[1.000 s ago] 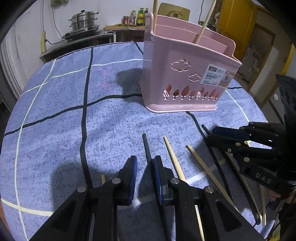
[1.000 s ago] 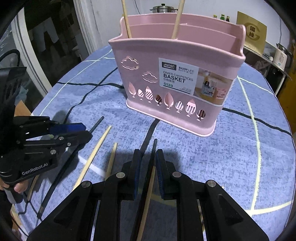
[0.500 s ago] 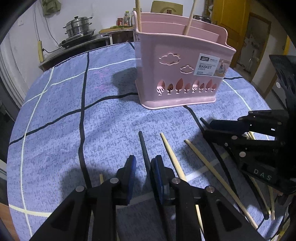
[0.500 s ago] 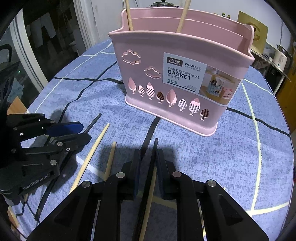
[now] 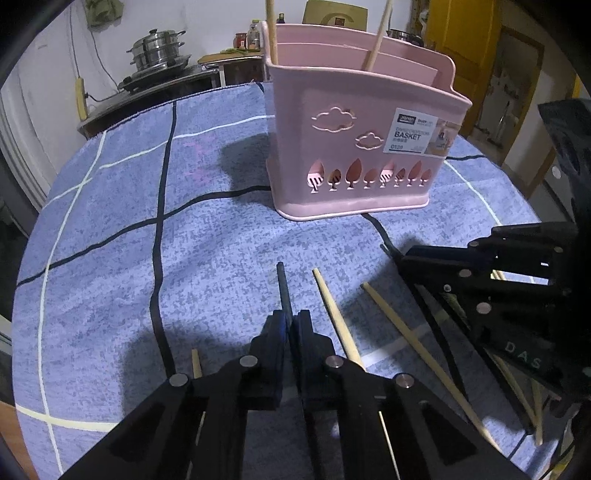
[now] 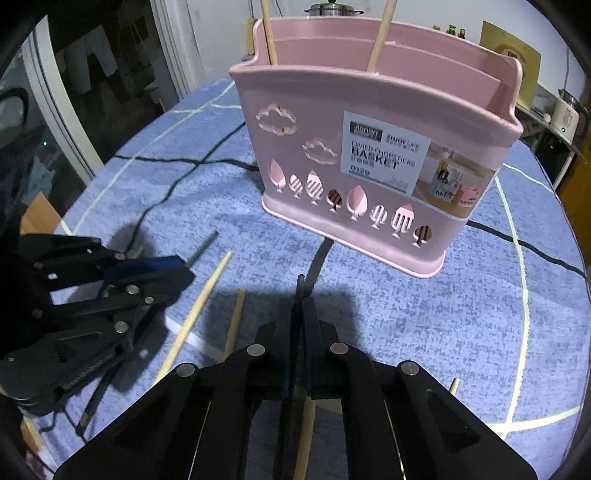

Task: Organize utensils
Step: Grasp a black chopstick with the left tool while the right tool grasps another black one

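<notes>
Left gripper [image 5: 290,325] now clamped tight on a black chopstick [image 5: 283,288], tip poking out ahead of the pads; a second ago, spread apart around that same stick without touching. Right gripper [image 6: 298,314] likewise clenched on another dark chopstick [image 6: 300,291], where moments back a clear gap on either side. Both sticks low against the blue checked tablecloth [image 5: 207,251], not yet lifted as far as can be told. Between the two grippers, a pale wooden chopstick [image 5: 334,317] and a second pale one [image 5: 406,354] loose on the cloth, more half hidden beneath the right gripper's frame. Further out, near the table's middle, the pink divided basket [image 5: 362,155], upright, with two wooden chopsticks [image 5: 271,31] already leaning inside. Probably a matched black pair secured, one stick per hand; next likely a lift and a drop into a basket compartment.
</notes>
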`<state>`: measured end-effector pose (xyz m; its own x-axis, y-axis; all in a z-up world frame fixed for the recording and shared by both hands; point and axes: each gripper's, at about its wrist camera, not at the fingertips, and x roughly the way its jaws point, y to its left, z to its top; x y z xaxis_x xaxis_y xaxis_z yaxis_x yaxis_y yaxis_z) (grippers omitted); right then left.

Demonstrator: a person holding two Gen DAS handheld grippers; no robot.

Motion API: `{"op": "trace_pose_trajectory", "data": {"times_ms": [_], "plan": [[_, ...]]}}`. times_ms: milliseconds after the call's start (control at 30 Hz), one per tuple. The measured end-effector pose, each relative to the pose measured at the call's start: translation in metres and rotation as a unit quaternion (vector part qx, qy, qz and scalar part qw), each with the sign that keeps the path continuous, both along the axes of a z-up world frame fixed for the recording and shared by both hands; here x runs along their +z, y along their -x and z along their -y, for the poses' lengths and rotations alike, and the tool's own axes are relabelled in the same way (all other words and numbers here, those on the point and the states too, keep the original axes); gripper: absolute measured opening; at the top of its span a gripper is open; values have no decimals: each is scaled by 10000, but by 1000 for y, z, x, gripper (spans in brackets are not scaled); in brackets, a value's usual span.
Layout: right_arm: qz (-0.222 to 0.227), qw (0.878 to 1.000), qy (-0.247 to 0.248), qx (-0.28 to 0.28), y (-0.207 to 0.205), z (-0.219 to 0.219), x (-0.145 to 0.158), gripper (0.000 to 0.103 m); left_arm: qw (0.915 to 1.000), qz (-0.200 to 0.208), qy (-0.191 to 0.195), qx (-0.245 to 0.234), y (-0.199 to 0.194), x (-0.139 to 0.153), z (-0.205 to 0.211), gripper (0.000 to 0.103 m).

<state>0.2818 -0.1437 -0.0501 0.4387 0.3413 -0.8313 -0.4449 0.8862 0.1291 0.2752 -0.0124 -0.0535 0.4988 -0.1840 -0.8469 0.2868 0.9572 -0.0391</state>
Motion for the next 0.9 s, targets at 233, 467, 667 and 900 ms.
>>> {"op": "trace_pose_trajectory", "data": {"times_ms": [233, 467, 667, 900], "plan": [[234, 9994, -250, -102, 6, 10, 24, 5, 9998, 93, 180, 55, 1, 13, -7, 5], [535, 9973, -441, -222, 15, 24, 53, 5, 9986, 417, 312, 38, 13, 47, -10, 4], [895, 9937, -612, -274, 29, 33, 86, 5, 9960, 776, 436, 61, 28, 84, -14, 4], [1363, 9870, -804, -286, 52, 41, 126, 5, 9908, 1213, 589, 62, 49, 130, -17, 4]]}}
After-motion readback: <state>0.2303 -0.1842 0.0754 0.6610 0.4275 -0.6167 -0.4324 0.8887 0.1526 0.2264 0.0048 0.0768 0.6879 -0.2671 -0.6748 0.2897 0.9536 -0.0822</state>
